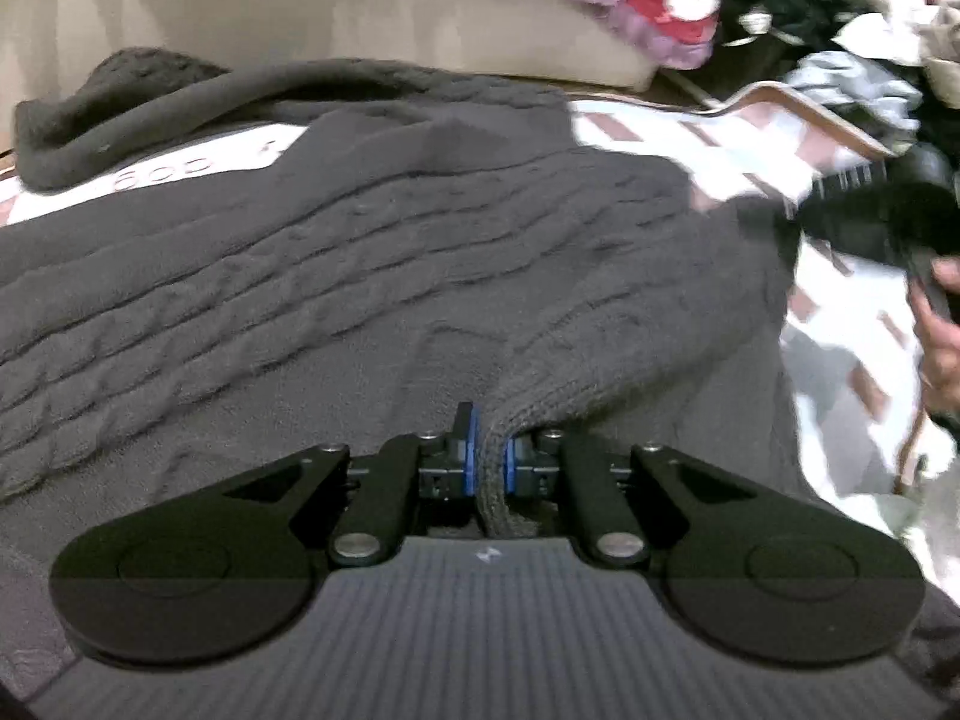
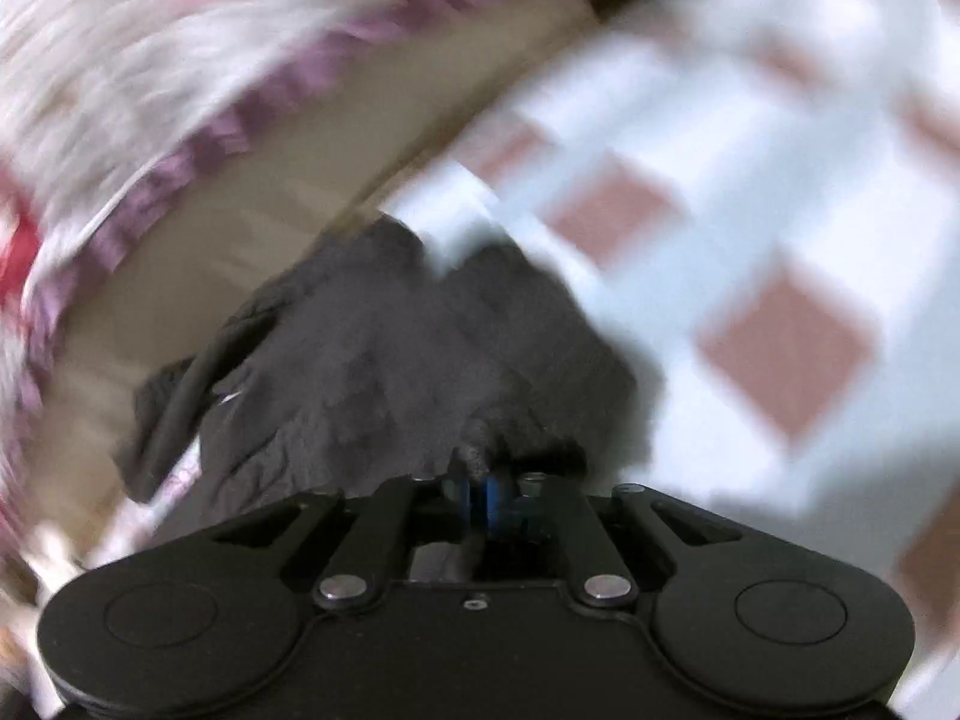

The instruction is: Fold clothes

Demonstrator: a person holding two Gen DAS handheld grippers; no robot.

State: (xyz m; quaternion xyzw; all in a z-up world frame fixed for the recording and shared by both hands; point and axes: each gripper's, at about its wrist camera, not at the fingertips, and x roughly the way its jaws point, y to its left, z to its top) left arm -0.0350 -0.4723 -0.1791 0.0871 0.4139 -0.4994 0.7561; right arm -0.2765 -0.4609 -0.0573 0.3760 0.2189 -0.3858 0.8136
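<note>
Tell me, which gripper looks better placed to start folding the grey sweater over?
Probably left: the left gripper pinches the grey sweater hem sharply in view; the right gripper view is blurred.

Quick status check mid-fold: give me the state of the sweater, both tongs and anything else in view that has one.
Grey cable-knit sweater: spread on the checked cover, partly folded, ribbed edge lifted.
Left tongs: shut on the sweater's ribbed edge.
Right tongs: shut on a bunched bit of sweater; view blurred.
Checked cover: lying flat under the sweater.
Clothes pile: unfolded, heaped at the back.
</note>
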